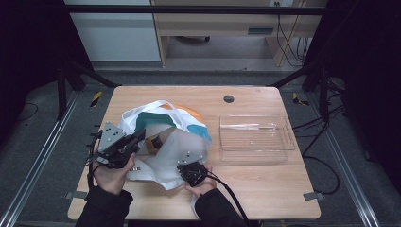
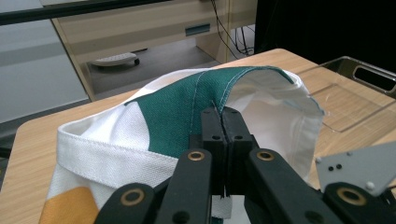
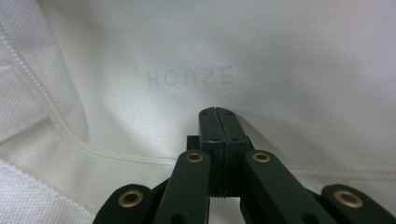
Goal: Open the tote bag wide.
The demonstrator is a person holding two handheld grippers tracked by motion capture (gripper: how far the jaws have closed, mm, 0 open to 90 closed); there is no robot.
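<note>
A white cloth bag (image 1: 184, 142) with green and orange patches lies bunched at the table's centre left, its mouth held up and open. My left gripper (image 1: 140, 135) is shut on the bag's green rim; the left gripper view shows the jaws (image 2: 223, 115) pinched together on the hem of the bag (image 2: 177, 105). My right gripper (image 1: 189, 164) is at the bag's near side, shut on its white cloth. In the right gripper view the closed jaws (image 3: 218, 114) press a fold of the bag (image 3: 140, 56) just below faint mirrored lettering. A brown item (image 1: 153, 142) sits inside the bag's mouth.
A clear plastic tray (image 1: 257, 149) stands to the right of the bag and reaches the right edge of the left gripper view (image 2: 369, 77). A round cable hole (image 1: 229, 99) is in the wooden table (image 1: 265, 189) at the back.
</note>
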